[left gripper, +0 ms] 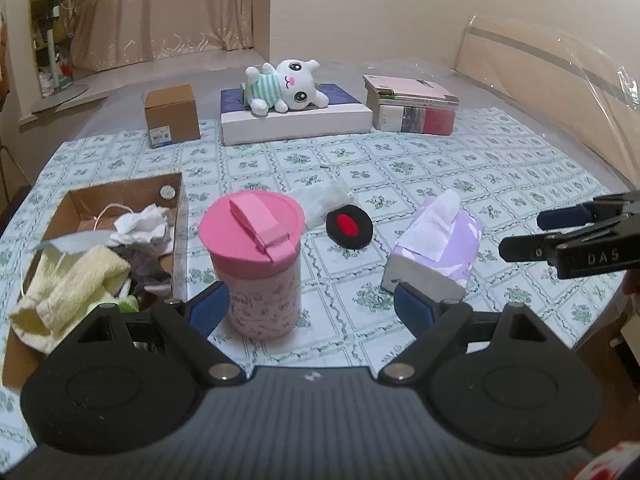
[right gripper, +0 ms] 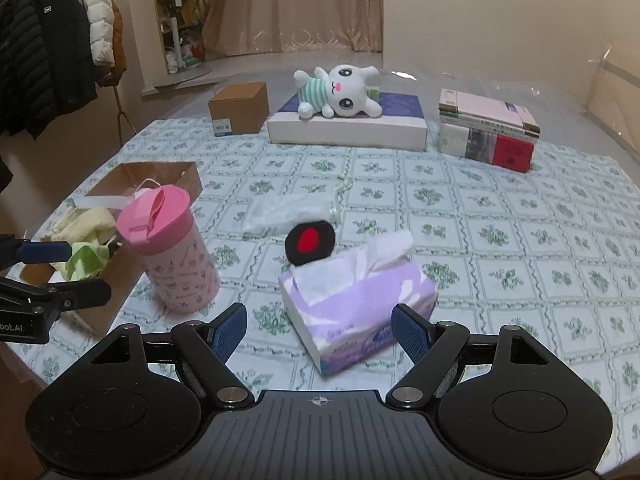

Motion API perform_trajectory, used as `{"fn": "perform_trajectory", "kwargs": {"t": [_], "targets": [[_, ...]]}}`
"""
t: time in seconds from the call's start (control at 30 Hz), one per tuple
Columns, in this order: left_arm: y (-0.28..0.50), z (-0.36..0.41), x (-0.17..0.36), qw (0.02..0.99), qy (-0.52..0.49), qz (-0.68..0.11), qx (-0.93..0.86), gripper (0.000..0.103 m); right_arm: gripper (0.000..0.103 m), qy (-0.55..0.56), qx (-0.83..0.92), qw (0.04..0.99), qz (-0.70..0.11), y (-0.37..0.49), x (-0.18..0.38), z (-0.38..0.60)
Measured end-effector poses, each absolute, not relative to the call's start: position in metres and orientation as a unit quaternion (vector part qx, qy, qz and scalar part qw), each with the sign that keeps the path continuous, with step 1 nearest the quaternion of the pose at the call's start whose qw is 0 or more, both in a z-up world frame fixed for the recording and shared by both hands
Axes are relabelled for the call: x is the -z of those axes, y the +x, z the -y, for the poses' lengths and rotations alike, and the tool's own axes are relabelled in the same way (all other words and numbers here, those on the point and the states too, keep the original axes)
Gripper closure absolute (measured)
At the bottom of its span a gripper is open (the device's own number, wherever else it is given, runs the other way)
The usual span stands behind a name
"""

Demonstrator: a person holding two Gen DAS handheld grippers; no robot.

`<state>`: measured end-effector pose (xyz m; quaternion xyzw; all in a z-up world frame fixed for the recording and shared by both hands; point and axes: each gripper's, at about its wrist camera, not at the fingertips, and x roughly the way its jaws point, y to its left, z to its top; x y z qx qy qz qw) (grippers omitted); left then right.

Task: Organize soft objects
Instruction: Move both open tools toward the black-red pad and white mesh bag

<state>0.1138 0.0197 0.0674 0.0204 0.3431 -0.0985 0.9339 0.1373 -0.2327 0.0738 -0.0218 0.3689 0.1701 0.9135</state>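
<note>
A white plush (left gripper: 289, 85) lies on its side near the bedspread's far edge; a yellow towel (left gripper: 70, 288) slumps in the near-left box (left gripper: 181, 216).

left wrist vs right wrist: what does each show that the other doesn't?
Left wrist only: the open cardboard box's inside, with crumpled white paper and a round silver item.
Right wrist only: dark jackets on a rack, plus print on the tissue pack's front.
Both: pink-lidded cup, black-and-red pad, plush bunny, yellow towel, both grippers open.
</note>
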Motion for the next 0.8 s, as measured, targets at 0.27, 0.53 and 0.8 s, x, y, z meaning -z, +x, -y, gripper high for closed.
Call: {"fn": "perform_trajectory", "kwargs": {"t": [0.27, 0.53, 0.8], "targets": [[0.136, -0.026, -0.088, 0.932, 0.060, -0.331, 0.133, 0.015, 0.024, -0.044, -0.185, 0.917, -0.351, 0.163, -0.081, 0.231], [0.176, -0.041, -0.122, 0.927, 0.100, -0.318, 0.174, 0.015, 0.024, -0.078, -0.216, 0.912, -0.340, 0.204, -0.082, 0.231], [0.248, -0.045, -0.132, 0.902, 0.151, -0.340, 0.218, 0.015, 0.024, -0.100, -0.261, 0.882, -0.379, 0.260, -0.061, 0.225]]}}
